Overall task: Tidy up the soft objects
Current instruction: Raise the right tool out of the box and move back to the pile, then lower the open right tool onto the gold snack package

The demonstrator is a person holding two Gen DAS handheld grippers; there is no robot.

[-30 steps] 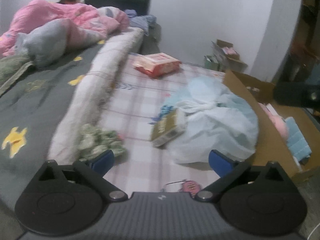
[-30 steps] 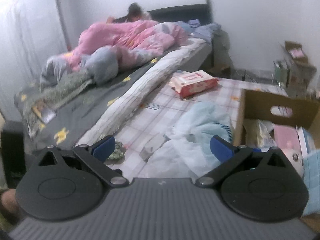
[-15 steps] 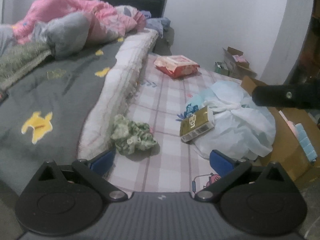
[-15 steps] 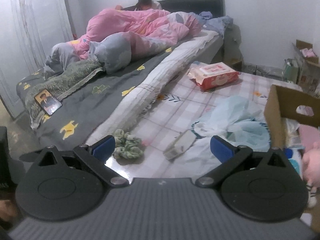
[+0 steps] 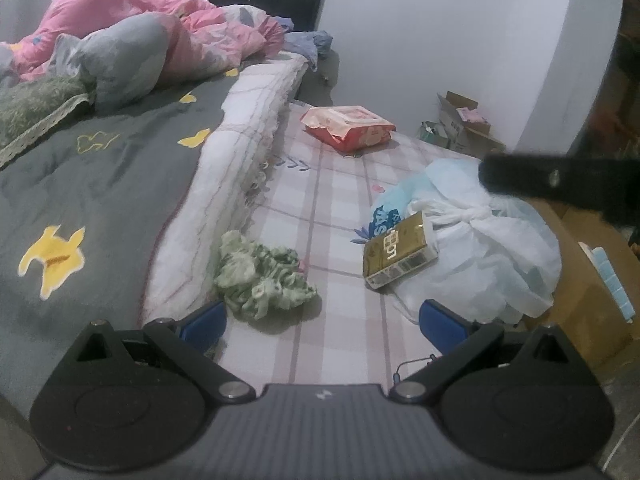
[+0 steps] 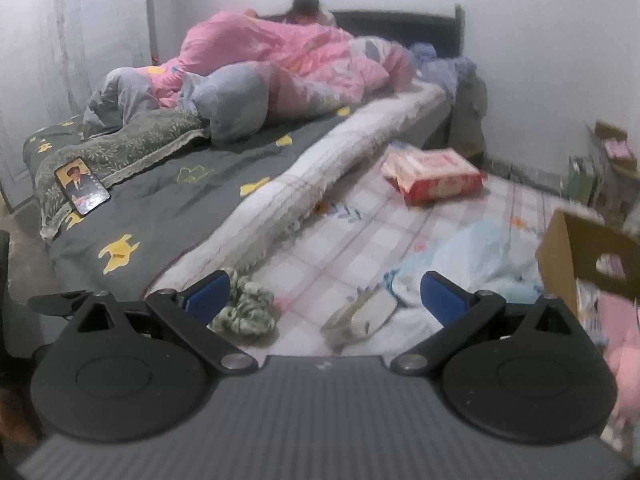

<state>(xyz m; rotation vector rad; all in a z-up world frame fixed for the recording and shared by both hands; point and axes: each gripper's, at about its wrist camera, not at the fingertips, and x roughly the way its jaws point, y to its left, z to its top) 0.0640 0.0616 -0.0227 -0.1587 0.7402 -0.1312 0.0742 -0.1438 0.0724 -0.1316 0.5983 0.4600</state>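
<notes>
Green-and-white crumpled cloth lies on the checked mattress sheet, pressed against the white fringed edge of the bedding and just ahead of the left tongs, nearer their left finger. Those tongs stand wide open and hold nothing. In the right wrist view the same cloth sits just beyond the left finger of the right tongs, which are also spread apart and empty.

To the cloth's right lies a gold carton, leaning on a heap of white and pale-blue plastic bags. A cardboard box stands beside the bags, with pink and blue soft things inside. Farther up the sheet is a red-and-white pack. On the grey bedspread with yellow shapes rest a phone, a grey pillow and a pink quilt covering a person.
</notes>
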